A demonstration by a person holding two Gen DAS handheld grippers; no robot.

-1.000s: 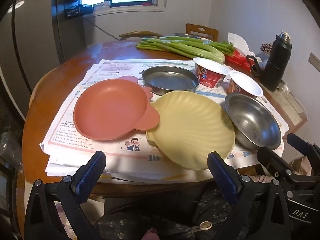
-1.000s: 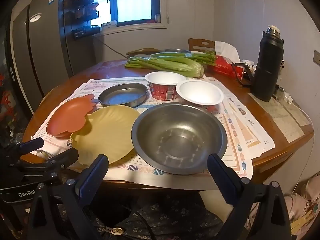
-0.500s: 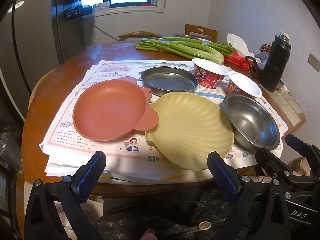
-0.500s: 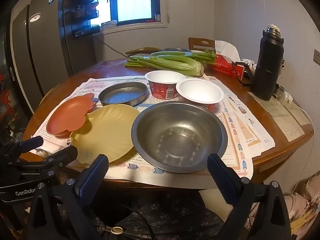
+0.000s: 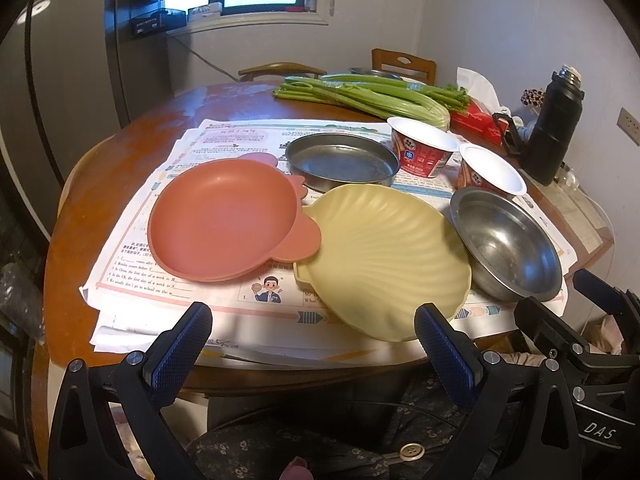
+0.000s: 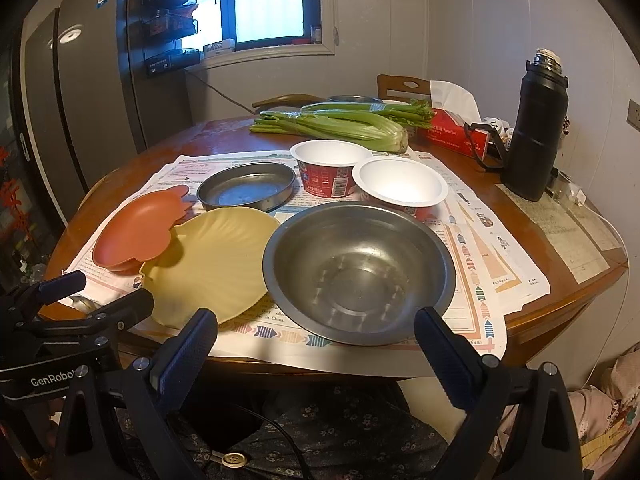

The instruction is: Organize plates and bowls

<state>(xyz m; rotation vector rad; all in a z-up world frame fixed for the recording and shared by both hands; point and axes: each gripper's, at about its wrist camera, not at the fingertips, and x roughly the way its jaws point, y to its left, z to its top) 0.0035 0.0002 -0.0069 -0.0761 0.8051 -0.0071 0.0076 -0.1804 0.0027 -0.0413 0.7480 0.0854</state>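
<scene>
On the newspaper-covered round table lie an orange plate (image 5: 224, 220) with its edge over a yellow shell-shaped plate (image 5: 384, 256), a flat steel pan (image 5: 340, 160) behind them, a steel bowl (image 6: 358, 270) at the right front, and two red paper bowls (image 6: 330, 166) (image 6: 402, 186) behind it. My left gripper (image 5: 314, 344) is open and empty at the table's near edge, before the orange and yellow plates. My right gripper (image 6: 316, 346) is open and empty just before the steel bowl. Each gripper shows at the edge of the other's view.
Celery stalks (image 6: 340, 126) lie at the back of the table. A black thermos (image 6: 538, 128) and a red tissue box (image 6: 452, 134) stand at the right. A chair (image 5: 404, 66) stands behind the table, a fridge (image 6: 80, 92) at the left.
Both grippers have edged slightly forward towards the table. The dishes have not moved.
</scene>
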